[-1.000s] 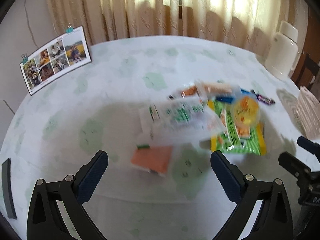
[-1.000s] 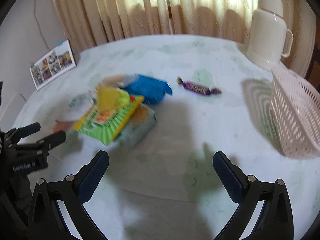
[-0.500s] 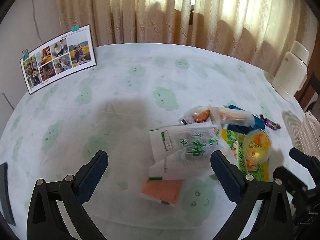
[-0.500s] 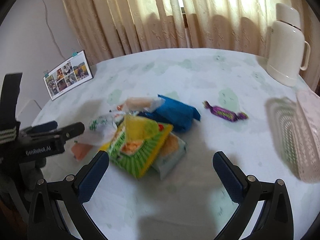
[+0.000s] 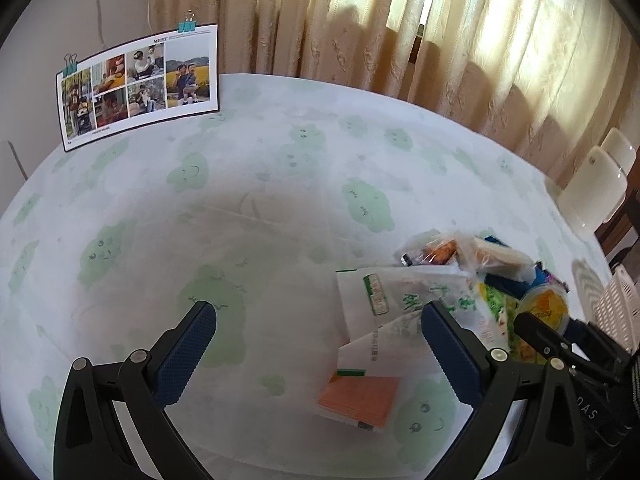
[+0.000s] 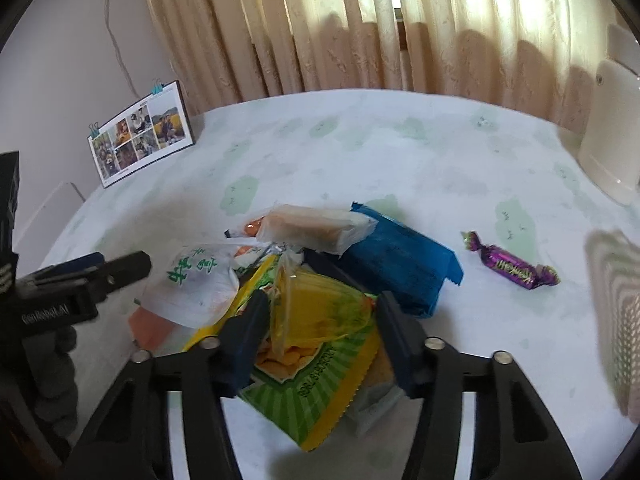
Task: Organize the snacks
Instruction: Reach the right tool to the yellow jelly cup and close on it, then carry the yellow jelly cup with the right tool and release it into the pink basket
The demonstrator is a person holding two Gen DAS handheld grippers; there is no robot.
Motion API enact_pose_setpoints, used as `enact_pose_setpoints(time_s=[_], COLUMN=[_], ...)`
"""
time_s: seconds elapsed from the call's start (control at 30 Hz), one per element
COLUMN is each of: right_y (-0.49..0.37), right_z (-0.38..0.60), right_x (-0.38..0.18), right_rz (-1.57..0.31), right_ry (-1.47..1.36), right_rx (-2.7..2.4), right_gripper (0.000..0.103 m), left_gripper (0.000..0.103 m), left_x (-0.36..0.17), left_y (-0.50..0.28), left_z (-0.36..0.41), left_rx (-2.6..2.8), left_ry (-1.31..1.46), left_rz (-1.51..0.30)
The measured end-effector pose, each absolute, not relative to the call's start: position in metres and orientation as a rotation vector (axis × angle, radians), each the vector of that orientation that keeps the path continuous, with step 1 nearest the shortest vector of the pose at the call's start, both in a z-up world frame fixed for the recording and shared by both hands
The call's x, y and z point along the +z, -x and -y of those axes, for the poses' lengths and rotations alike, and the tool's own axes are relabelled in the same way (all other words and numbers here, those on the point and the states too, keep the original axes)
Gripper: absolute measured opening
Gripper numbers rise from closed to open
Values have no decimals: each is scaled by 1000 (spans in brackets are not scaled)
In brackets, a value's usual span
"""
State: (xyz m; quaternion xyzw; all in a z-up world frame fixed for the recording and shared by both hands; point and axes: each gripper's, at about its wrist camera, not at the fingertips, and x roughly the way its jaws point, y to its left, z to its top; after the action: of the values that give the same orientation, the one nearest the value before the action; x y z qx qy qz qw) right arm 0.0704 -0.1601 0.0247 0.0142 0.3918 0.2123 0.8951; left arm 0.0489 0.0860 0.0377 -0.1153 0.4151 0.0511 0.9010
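Observation:
A pile of snacks lies on the table. In the right wrist view it holds a yellow jelly cup (image 6: pixel 320 312) on a green packet (image 6: pixel 320 392), a blue packet (image 6: pixel 392 268), a clear-wrapped cake (image 6: pixel 316 226) and a white bag with green print (image 6: pixel 196 284). A purple candy (image 6: pixel 510 266) lies apart to the right. My right gripper (image 6: pixel 320 320) stands around the yellow cup, jaws partly closed, contact unclear. My left gripper (image 5: pixel 320 340) is open and empty over the cloth, left of the white bag (image 5: pixel 400 308) and an orange packet (image 5: pixel 360 398).
A white lattice basket (image 6: pixel 616 312) stands at the right edge. A white thermos (image 6: pixel 612 128) stands at the back right. A photo card (image 5: pixel 136 84) leans at the back left. Curtains hang behind the round table (image 5: pixel 260 200).
My right gripper moved forward to the pile and narrowed around the yellow cup. My left gripper swung left, so the pile now sits to its right.

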Motion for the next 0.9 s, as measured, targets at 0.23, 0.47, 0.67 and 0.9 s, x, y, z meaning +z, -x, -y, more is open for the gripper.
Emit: enact_pose_setpoints(time_s=[0.23, 0.47, 0.67, 0.9], right_y=[-65, -63, -60, -63], right_z=[179, 190, 199, 216], right_x=[33, 35, 42, 47], right_rz=[-782, -779, -746, -731], right_ry=[-103, -134, -149, -191], right_rx=[453, 453, 435, 410], right_gripper=[49, 49, 49, 49], left_gripper=[102, 102, 102, 92], left_x=[36, 39, 32, 16], left_y=[-55, -66, -81, -91], left_z=[-74, -43, -20, -19], left_rx=[62, 42, 19, -6], left_ry=[248, 151, 91, 118], left_rz=[-851, -867, -907, -966])
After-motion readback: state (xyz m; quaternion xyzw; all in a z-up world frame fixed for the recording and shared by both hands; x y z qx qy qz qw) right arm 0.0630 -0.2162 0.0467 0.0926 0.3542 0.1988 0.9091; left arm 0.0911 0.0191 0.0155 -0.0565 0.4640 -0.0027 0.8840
